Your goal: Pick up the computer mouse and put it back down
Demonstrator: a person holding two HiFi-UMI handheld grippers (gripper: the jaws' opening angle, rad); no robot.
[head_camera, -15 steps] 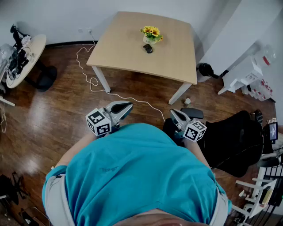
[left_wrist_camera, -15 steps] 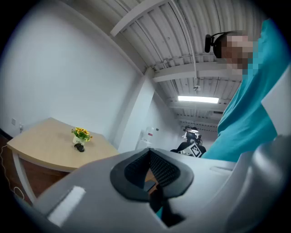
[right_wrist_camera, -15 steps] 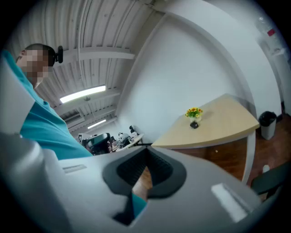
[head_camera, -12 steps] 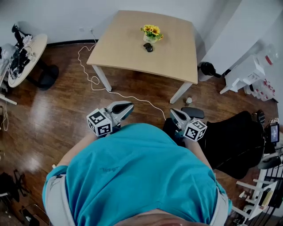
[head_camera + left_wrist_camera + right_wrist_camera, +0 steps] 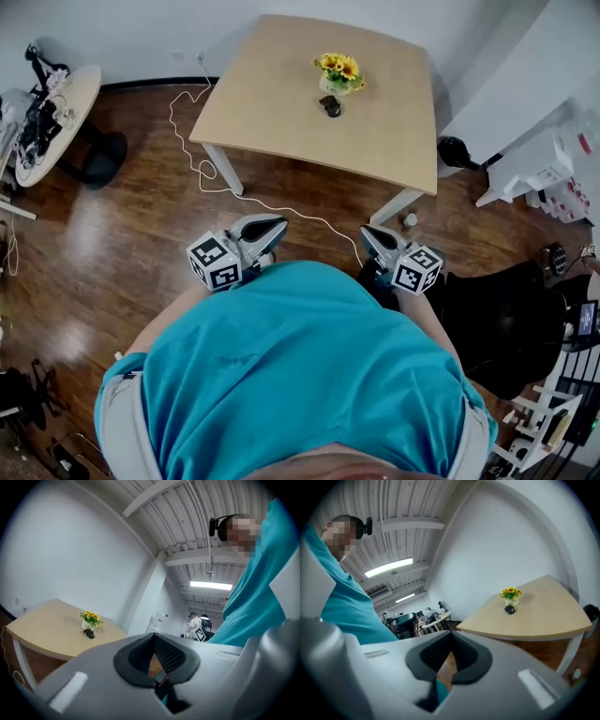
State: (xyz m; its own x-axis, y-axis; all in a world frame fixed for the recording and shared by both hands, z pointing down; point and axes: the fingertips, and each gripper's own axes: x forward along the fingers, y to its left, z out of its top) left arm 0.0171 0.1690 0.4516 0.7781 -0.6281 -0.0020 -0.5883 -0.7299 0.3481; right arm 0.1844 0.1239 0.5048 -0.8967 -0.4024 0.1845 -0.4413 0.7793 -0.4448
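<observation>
One small black computer mouse (image 5: 330,106) beside one yellow-flowered white pot (image 5: 339,75) on light wooden table (image 5: 272,103). Two grippers, left gripper (image 5: 272,227), right gripper (image 5: 367,233): jaws together, empty.

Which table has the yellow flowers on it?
The big square table by the wall. The flowers stand on it, right beside the dark mouse. The small round table at the left holds dark clutter and no flowers.

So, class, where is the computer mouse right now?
In the head view the mouse lies on the wooden table, right of its middle, just in front of the pot of yellow flowers.
</observation>
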